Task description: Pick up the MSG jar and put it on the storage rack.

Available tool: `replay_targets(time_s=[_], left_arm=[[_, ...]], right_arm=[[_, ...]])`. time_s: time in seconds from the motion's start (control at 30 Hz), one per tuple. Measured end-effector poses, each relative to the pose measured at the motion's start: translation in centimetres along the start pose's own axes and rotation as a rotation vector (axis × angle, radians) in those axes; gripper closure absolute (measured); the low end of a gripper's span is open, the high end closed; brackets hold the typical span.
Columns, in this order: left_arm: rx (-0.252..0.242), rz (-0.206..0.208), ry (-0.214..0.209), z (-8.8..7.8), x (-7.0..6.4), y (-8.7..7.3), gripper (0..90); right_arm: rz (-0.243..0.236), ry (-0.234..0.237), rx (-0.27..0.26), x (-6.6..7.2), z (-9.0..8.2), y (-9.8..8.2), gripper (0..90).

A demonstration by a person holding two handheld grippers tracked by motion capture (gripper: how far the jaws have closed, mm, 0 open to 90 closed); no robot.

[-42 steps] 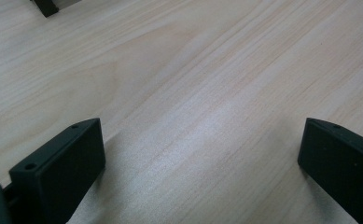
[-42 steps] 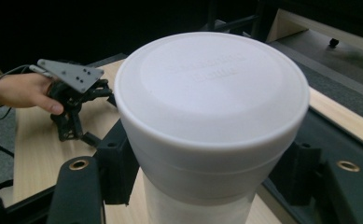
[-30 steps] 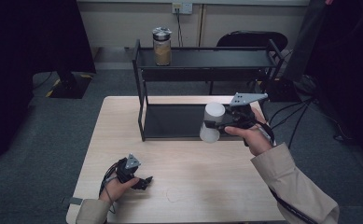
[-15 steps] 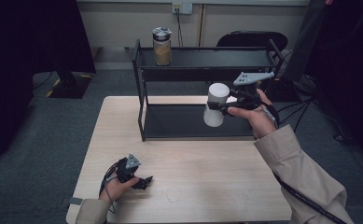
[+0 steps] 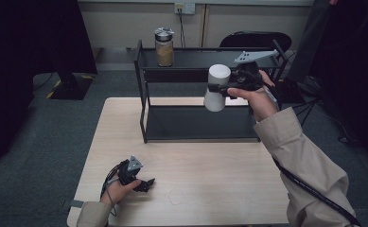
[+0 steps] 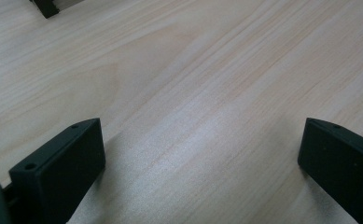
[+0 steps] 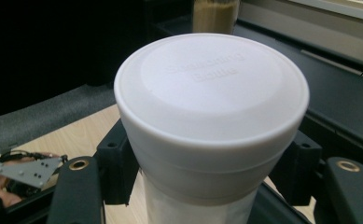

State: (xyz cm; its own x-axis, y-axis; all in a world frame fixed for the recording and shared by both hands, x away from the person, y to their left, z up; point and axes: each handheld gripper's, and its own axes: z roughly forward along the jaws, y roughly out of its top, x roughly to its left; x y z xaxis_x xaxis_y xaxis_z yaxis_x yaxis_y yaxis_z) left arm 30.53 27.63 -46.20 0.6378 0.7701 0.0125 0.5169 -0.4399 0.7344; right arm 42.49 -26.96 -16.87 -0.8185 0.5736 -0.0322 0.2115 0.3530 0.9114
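High view: right gripper (image 5: 219, 90) clenches a smooth white plastic bottle (image 5: 216, 88), cylindrical, upright, lid up, above the black metal shelf (image 5: 200, 124). Left gripper (image 5: 146, 182), released, rests near the desk's (image 5: 219, 165) front-left corner.

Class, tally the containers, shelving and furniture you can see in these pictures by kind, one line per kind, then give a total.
White plastic lidded bottle: 1
Glass jar with metal lid and tan contents: 1
Black metal two-tier shelf rack: 1
Light wooden table: 1
Black chair: 1
Total: 5

pale wood table (image 5: 219, 189) bearing black shelf rack (image 5: 146, 118), jar (image 5: 164, 46) on top
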Motion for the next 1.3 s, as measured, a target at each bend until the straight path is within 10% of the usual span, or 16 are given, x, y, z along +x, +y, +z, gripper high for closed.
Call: replay_targets(time_s=[0.87, 1.3], left_arm=[[-0.002, 0.0, 0.0, 0.0, 0.0, 0.0, 0.0], [0.001, 0.002, -0.001, 0.0, 0.0, 0.0, 0.0]], right_arm=[[-0.005, -0.087, -0.002, -0.1, 1.0, 9.3, 35.1], [0.018, -0.111, 0.003, -1.3, 2.6, 10.9, 35.1]])
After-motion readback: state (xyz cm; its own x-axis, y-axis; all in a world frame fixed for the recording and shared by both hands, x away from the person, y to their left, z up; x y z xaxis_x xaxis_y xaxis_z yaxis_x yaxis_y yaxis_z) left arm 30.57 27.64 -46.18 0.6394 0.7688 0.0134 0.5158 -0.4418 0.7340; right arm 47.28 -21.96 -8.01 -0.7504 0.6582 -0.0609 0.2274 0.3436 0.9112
